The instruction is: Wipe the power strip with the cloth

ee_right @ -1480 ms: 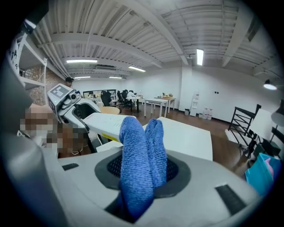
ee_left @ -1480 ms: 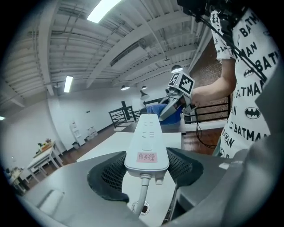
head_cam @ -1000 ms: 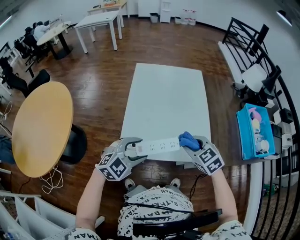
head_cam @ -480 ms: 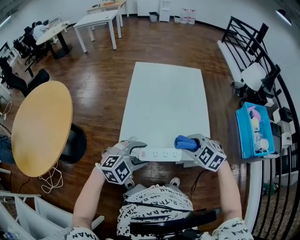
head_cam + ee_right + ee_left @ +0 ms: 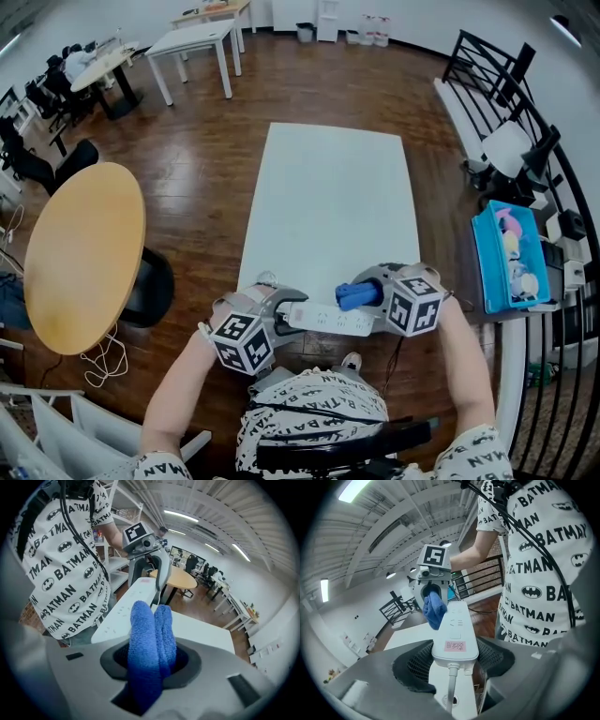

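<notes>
The wiping step is under way. The left hand-held gripper [image 5: 454, 659] is clamped on the cord end of the power strip [image 5: 454, 632]. Its two padded jaws press on the strip's long sides, and the cord [image 5: 450, 691] hangs out between them. The right hand-held gripper [image 5: 152, 660] is closed on the cloth [image 5: 151, 651], a folded blue wad that sticks out of its jaws like a pad.

In the head view the power strip sits at the 6 o'clock edge of the white counter [image 5: 323, 187], just in front of the person. It runs from 9 o'clock, where it is gripped, toward 3 o'clock. It looks to be held up off the counter rather than lying on it, though the head view does not settle that. The cloth meets the strip toward its 3 o'clock half, on the 12 o'clock side. In the left gripper view the blue wad lies against the strip's long side beside the sockets. Whether it is pressing firmly or only brushing, I cannot tell.

Judging from this, the wipe is partway along. The next move calls for dragging the cloth along the strip toward the 9 o'clock end while the left grip keeps the strip steady against the push. The stretch inside the left jaws cannot be reached without regripping. The socket face probably also needs a pass, so the strip or the cloth would have to turn.
</notes>
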